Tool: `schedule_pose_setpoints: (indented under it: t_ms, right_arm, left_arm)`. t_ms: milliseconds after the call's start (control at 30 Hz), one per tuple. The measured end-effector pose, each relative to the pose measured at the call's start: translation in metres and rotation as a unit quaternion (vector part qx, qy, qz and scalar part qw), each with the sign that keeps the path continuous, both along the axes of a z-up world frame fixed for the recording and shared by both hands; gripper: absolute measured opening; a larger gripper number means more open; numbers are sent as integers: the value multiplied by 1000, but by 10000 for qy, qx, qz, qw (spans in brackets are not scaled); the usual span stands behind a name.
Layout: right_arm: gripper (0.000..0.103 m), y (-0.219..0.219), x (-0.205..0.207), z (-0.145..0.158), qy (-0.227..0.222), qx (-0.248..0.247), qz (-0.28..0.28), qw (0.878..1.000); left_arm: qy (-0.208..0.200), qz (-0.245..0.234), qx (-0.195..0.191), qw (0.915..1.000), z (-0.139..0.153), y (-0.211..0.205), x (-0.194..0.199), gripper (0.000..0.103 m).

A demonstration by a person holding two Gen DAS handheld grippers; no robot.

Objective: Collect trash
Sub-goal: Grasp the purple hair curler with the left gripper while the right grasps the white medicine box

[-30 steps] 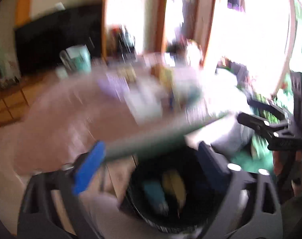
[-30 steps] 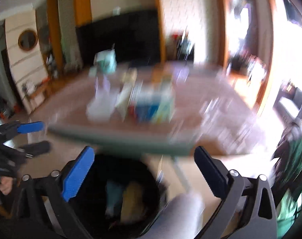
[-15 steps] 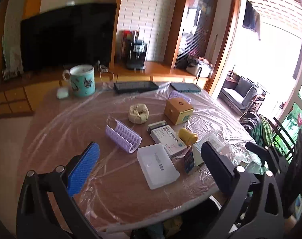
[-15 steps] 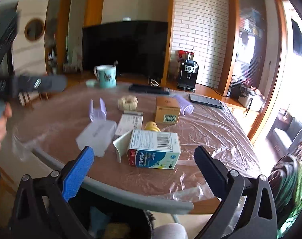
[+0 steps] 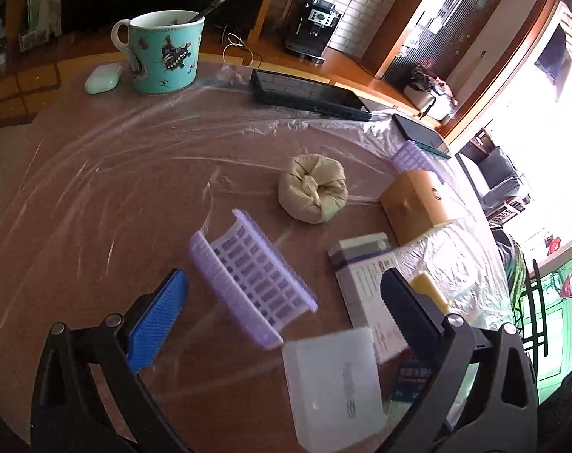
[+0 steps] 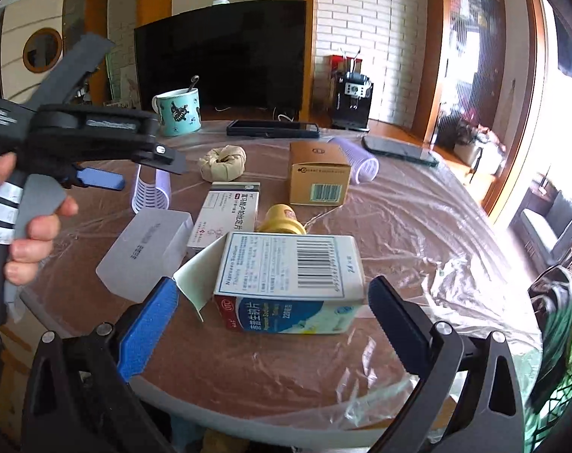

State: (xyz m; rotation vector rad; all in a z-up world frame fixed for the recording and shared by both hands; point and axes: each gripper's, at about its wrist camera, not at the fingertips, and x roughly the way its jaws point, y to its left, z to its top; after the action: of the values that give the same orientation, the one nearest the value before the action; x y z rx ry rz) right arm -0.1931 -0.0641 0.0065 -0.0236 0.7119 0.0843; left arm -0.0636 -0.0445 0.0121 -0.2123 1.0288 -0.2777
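My left gripper (image 5: pixel 282 307) is open and empty over the table, right above a purple half hair roller (image 5: pixel 250 277). A frosted plastic box (image 5: pixel 333 381) lies near its right finger. A knotted beige bag (image 5: pixel 313 192) and a tan carton (image 5: pixel 414 205) lie beyond. My right gripper (image 6: pixel 270 322) is open and empty, level with an opened white and blue medicine box (image 6: pixel 289 279) at the table's near edge. Behind it are a yellow bottle (image 6: pixel 281 219), a white pill box (image 6: pixel 229 213), the tan carton (image 6: pixel 319 177) and the frosted box (image 6: pixel 146 247). The left gripper's body (image 6: pixel 78 136) shows at left.
A teal mug (image 5: pixel 163 51) with a spoon, an earbud case (image 5: pixel 102 77) and two dark tablets (image 5: pixel 308 92) sit at the table's far side. Clear plastic film (image 6: pixel 418 207) covers the round table. A whole purple roller (image 6: pixel 355 158) lies behind the carton. A sofa (image 6: pixel 550 226) stands at right.
Both grippers rose from the black bin below the table edge to table height. The left gripper then moved forward over the table toward the purple half roller.
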Motion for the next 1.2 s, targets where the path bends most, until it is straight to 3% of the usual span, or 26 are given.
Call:
schedule_pose_setpoints:
  t_ms: [233, 367, 800, 933, 1067, 1200]
  right_arm:
    - [99, -16, 12, -4, 227, 940, 10, 9953]
    - [99, -16, 11, -5, 157, 620, -232, 9977]
    - [99, -21, 30, -16, 451, 714, -493, 9952]
    - [85, -27, 32, -17, 520, 847, -475, 9939]
    - [84, -30, 31, -17, 464, 892, -514, 9936]
    - [82, -34, 30, -14, 423, 979, -535, 9929]
  left_arm:
    - [-98, -25, 169, 9998, -3, -3, 9, 101]
    - [-273, -52, 257, 9993, 0, -3, 9, 101]
    - [-173, -337, 653, 9971, -13, -12, 16, 71]
    - [-238, -397, 874, 9951, -13, -13, 13, 60]
    - [-272, -431, 881, 9948, -12, -9, 9, 47]
    - [-290, -509, 805, 9950, -11, -7, 6, 45]
